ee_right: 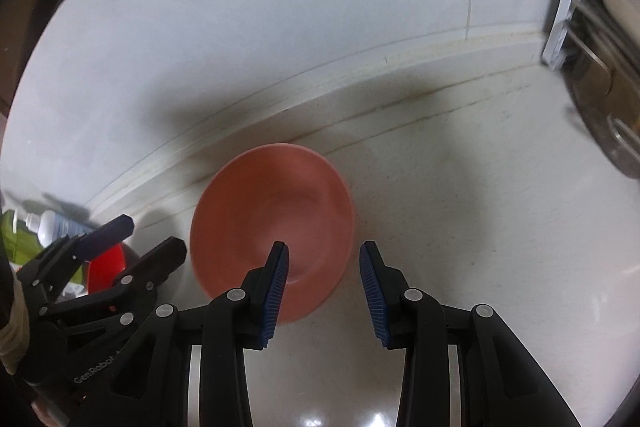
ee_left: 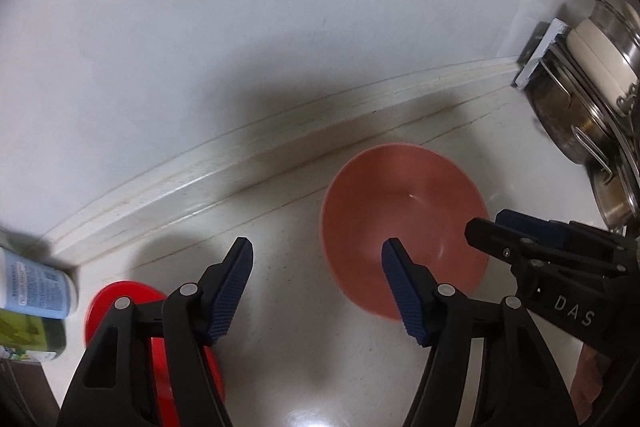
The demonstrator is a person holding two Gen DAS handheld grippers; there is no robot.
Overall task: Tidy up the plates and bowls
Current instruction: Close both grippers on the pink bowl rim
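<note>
A salmon-pink bowl (ee_left: 404,223) stands upright on the pale counter near the back ledge; it also shows in the right wrist view (ee_right: 272,223). My left gripper (ee_left: 318,251) is open and empty, its right finger over the bowl's near rim. My right gripper (ee_right: 324,255) is open and empty, its left finger over the bowl's near right rim. The right gripper shows at the bowl's right side in the left wrist view (ee_left: 486,227). A red plate (ee_left: 120,299) lies flat under my left gripper's left finger; it also shows in the right wrist view (ee_right: 106,267).
A dish rack (ee_left: 552,47) with steel pots (ee_left: 576,123) and a cream dish (ee_left: 600,67) stands at the right against the white wall. A white bottle (ee_left: 36,287) and green packaging (ee_left: 28,335) lie at the left. A raised ledge (ee_left: 200,179) runs along the wall.
</note>
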